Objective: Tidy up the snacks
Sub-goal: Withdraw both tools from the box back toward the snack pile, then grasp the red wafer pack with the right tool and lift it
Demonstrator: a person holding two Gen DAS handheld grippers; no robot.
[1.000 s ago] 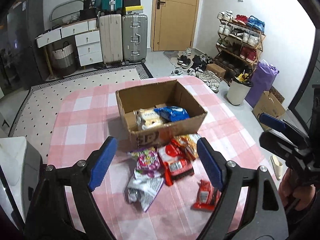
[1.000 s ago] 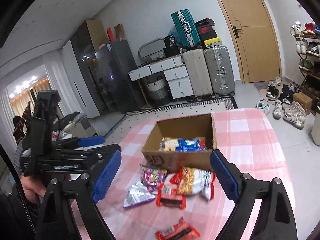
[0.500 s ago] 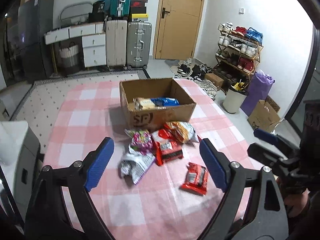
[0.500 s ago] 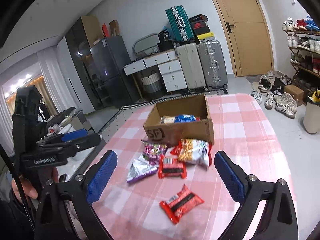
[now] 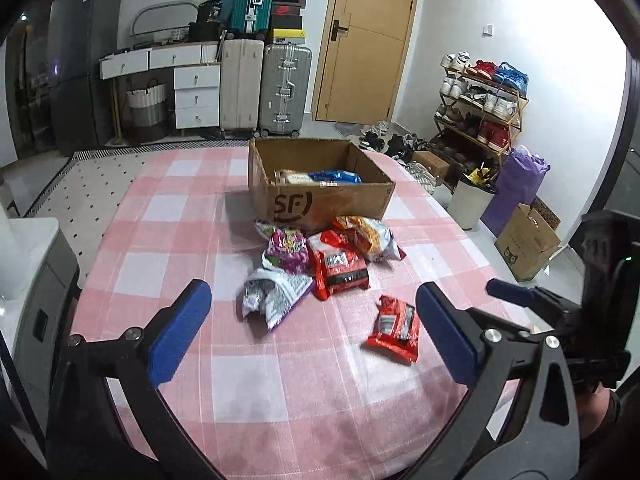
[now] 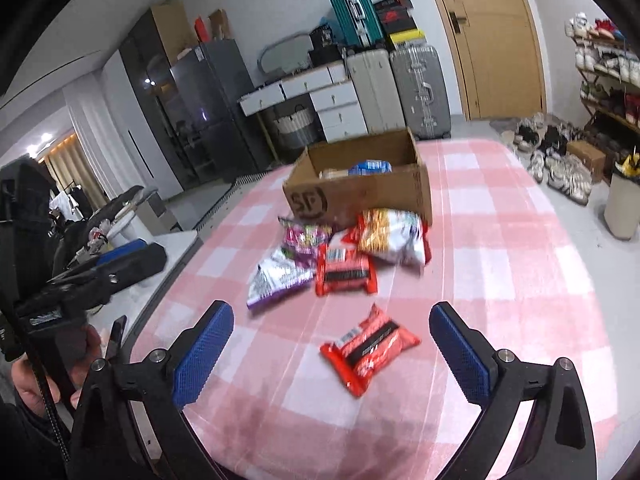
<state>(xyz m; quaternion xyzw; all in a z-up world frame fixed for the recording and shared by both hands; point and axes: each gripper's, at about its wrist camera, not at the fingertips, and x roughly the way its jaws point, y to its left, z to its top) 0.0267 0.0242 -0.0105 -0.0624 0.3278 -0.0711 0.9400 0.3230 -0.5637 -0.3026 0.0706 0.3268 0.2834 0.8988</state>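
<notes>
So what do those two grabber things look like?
Both are black frames shaped like a Y, with silver bolts. The left gripper and right gripper each have two flat blue fingers with a bumpy, dotted surface. A thin black cable runs past the hand.

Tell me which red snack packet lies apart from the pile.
The red packet lying alone nearest the right gripper; the other red packet sits in the pile.

Cardboard box (image 5: 320, 200), open top, far-centre of table; blue packet (image 5: 336, 176) + pale packet (image 5: 292, 178) inside. Loose pile just in front: orange/white bag (image 5: 370, 236), purple candy bag (image 5: 286, 250), red pack (image 5: 340, 272), silver-purple bag (image 5: 276, 292). Lone red pack (image 5: 394, 328) flat, nearer, apart from pile.
</notes>
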